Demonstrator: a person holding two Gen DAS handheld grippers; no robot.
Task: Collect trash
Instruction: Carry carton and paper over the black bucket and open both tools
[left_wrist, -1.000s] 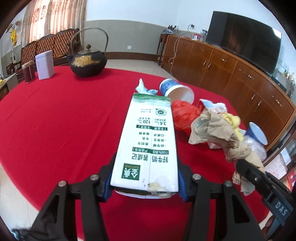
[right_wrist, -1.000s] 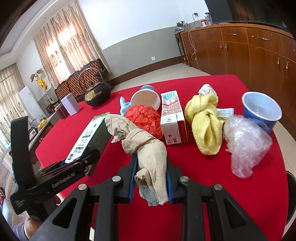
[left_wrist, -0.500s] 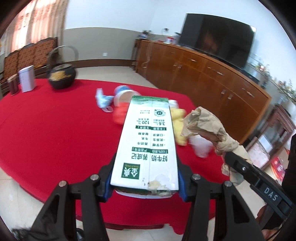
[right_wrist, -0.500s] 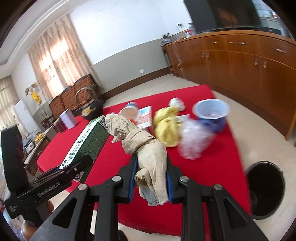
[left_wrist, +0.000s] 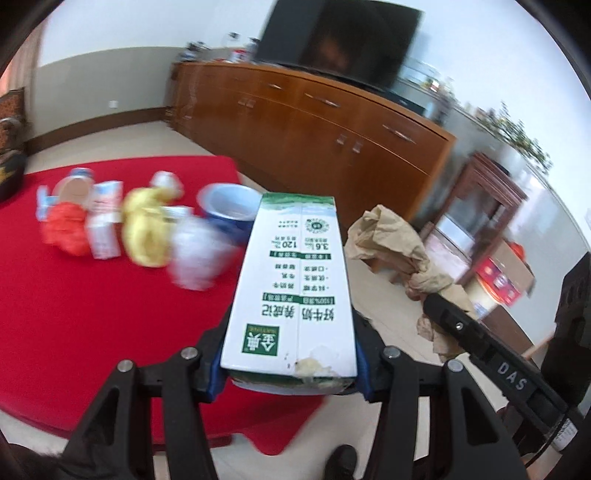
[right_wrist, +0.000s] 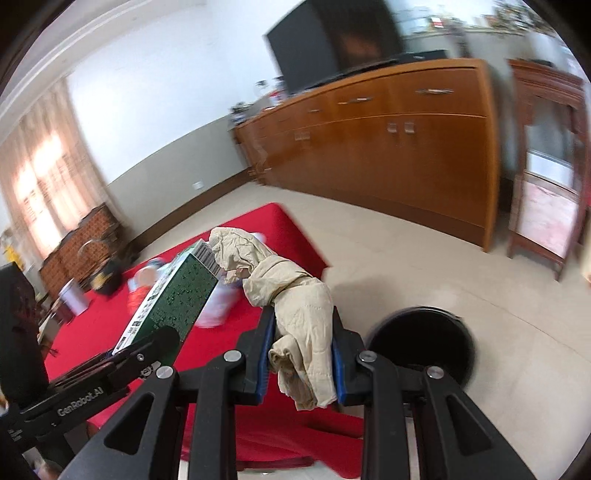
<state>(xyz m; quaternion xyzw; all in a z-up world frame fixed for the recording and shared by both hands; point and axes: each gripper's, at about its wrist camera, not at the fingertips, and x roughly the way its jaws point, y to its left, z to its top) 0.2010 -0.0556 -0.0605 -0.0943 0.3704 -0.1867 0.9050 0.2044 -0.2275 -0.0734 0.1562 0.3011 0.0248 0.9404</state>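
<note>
Beyond the near edge of the red surface (left_wrist: 110, 314), both hands have swung right since a second ago. The left hand-held gripper (left_wrist: 290, 373) grasps the milk carton (left_wrist: 291, 288); the right hand-held gripper (right_wrist: 303, 360) stays clenched on the crumpled brown paper (right_wrist: 295, 295). The black bin (right_wrist: 424, 343) on the floor is now close, so I judge dropping comes next.

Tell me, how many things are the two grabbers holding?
2. The left gripper clamps a green-and-white milk carton. The right gripper pinches crumpled brown paper near the black bin.
</note>
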